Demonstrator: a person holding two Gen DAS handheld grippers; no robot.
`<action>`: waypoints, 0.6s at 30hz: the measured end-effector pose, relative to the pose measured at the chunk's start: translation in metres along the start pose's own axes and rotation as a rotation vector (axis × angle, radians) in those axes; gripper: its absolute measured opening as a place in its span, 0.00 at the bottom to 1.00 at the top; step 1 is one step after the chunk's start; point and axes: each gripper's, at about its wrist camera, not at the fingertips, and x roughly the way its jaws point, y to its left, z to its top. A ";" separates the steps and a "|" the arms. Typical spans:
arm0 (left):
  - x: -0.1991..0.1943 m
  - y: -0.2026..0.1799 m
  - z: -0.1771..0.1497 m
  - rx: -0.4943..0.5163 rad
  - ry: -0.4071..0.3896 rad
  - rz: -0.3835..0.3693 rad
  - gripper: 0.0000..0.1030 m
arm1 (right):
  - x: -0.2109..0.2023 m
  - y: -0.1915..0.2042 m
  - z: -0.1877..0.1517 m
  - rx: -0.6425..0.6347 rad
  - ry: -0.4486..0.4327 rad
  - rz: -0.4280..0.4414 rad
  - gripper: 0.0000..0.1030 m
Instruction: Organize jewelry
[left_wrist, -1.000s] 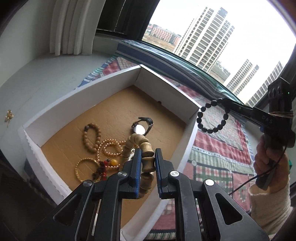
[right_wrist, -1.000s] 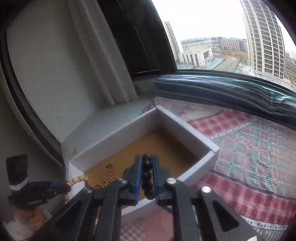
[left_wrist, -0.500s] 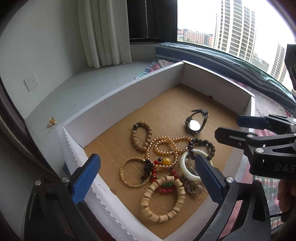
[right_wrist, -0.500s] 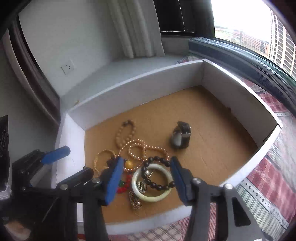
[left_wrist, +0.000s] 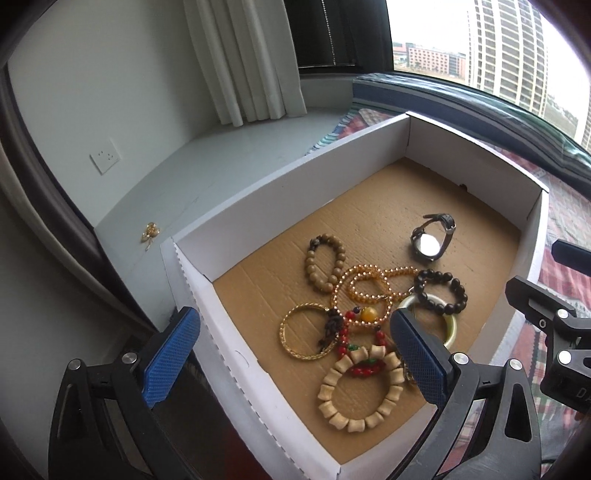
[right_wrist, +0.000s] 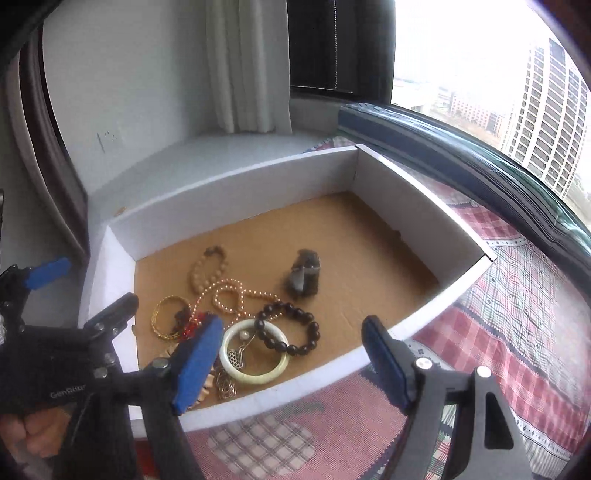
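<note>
A white box (left_wrist: 280, 192) (right_wrist: 236, 188) with a brown cardboard floor holds a pile of jewelry. A pale bone-bead bracelet (left_wrist: 360, 391) lies nearest, beside a gold bangle (left_wrist: 303, 336), a black bead bracelet (left_wrist: 441, 293) (right_wrist: 288, 328) on a pale green bangle (right_wrist: 255, 352), a brown wooden bracelet (left_wrist: 325, 264) and a watch (left_wrist: 432, 238) (right_wrist: 304, 275). My left gripper (left_wrist: 295, 354) is open and empty over the box's near left corner. My right gripper (right_wrist: 291, 363) is open and empty over the box's near wall.
A small gold trinket (left_wrist: 150, 230) lies on the grey ledge left of the box. A checked cloth (right_wrist: 517, 332) covers the surface to the right. A curtain (left_wrist: 243, 62) and a wall socket (left_wrist: 105, 158) stand behind, a window at the back right.
Both grippers opened and dropped their bracelets: the bone-bead one from the left, the black-bead one from the right. Both now lie in the box. Both grippers then pulled back.
</note>
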 end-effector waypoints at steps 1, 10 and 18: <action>0.000 0.001 0.000 -0.004 0.004 -0.009 0.99 | 0.000 0.003 -0.002 -0.012 0.003 -0.006 0.76; -0.002 0.008 0.000 -0.045 0.028 -0.057 0.99 | 0.005 0.013 -0.006 -0.031 0.041 -0.044 0.77; -0.003 0.021 -0.001 -0.093 0.009 -0.082 1.00 | 0.009 0.022 -0.008 -0.039 0.050 -0.046 0.77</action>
